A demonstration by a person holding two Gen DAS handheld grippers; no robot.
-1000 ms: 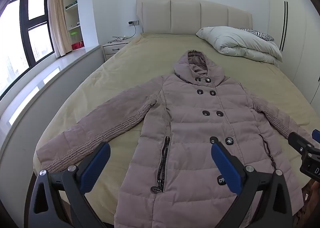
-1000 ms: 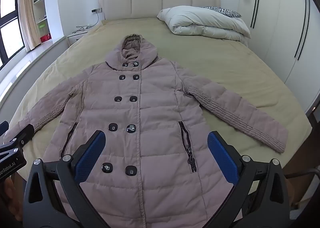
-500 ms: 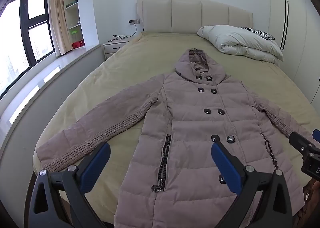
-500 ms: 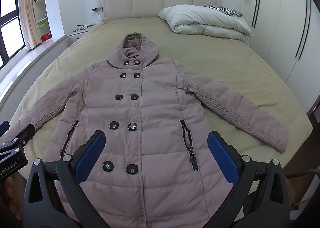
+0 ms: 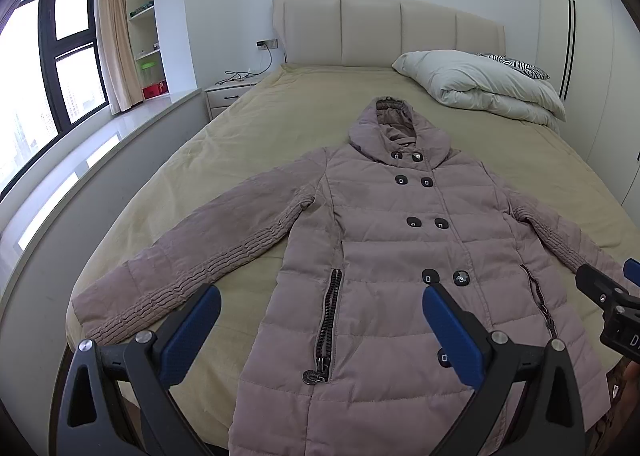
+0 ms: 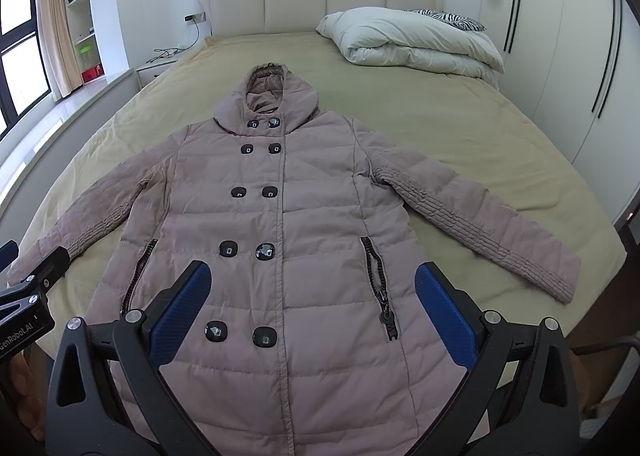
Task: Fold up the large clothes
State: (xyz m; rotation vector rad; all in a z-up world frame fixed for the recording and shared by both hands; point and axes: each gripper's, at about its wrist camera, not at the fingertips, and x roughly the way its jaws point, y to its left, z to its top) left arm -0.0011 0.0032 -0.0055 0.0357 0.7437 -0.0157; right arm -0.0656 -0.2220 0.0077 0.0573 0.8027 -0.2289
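Note:
A mauve quilted hooded coat [image 5: 400, 256] lies flat, front up, on the bed, buttoned, both sleeves spread outward; it also shows in the right wrist view [image 6: 288, 240]. My left gripper [image 5: 320, 316] is open and empty, held above the coat's lower left part near the left pocket zipper [image 5: 330, 320]. My right gripper [image 6: 310, 296] is open and empty above the coat's lower front, over the bottom buttons [image 6: 240, 332]. Each gripper shows at the edge of the other's view.
The bed [image 5: 240, 144] has a beige cover and a padded headboard [image 5: 384, 32]. A folded white duvet [image 5: 480, 84] with a zebra pillow lies at the head right. A nightstand [image 5: 228, 94] and window sill lie left, wardrobes [image 6: 560, 56] right.
Both views have shifted very slightly; the coat sits a touch lower in the right wrist view. The coat itself has not moved and both grippers stay open.

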